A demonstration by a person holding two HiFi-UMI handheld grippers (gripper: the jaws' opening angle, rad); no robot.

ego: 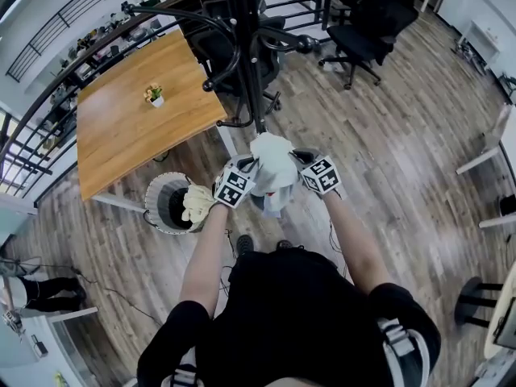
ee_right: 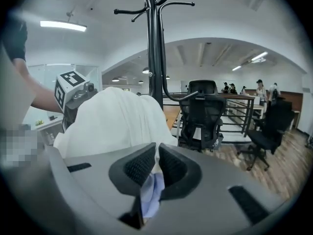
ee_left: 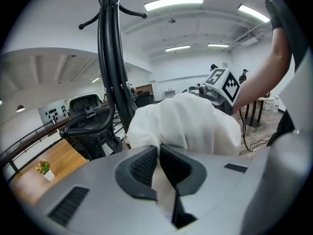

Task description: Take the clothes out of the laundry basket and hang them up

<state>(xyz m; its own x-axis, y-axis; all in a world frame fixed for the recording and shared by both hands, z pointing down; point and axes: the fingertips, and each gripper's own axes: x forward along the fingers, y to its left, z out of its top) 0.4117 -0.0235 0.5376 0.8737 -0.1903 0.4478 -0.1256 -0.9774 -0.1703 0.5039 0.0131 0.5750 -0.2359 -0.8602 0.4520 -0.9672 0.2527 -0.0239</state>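
A white garment (ego: 272,164) with a pale blue part hangs bunched between my two grippers, just in front of the black coat stand (ego: 246,55). My left gripper (ego: 246,176) is shut on its left side; the cloth (ee_left: 188,121) runs down between the pinched pads. My right gripper (ego: 302,170) is shut on the right side, where white and blue fabric (ee_right: 117,119) is pinched between its pads. The round laundry basket (ego: 157,204) stands on the floor at lower left with a cream garment (ego: 196,201) draped over its rim.
A wooden table (ego: 129,119) with a small potted plant (ego: 154,94) stands to the left of the stand. Black office chairs (ego: 367,22) sit behind and to the right. A railing (ego: 72,6) runs along the far left. The stand's hooks (ee_right: 151,6) rise above both grippers.
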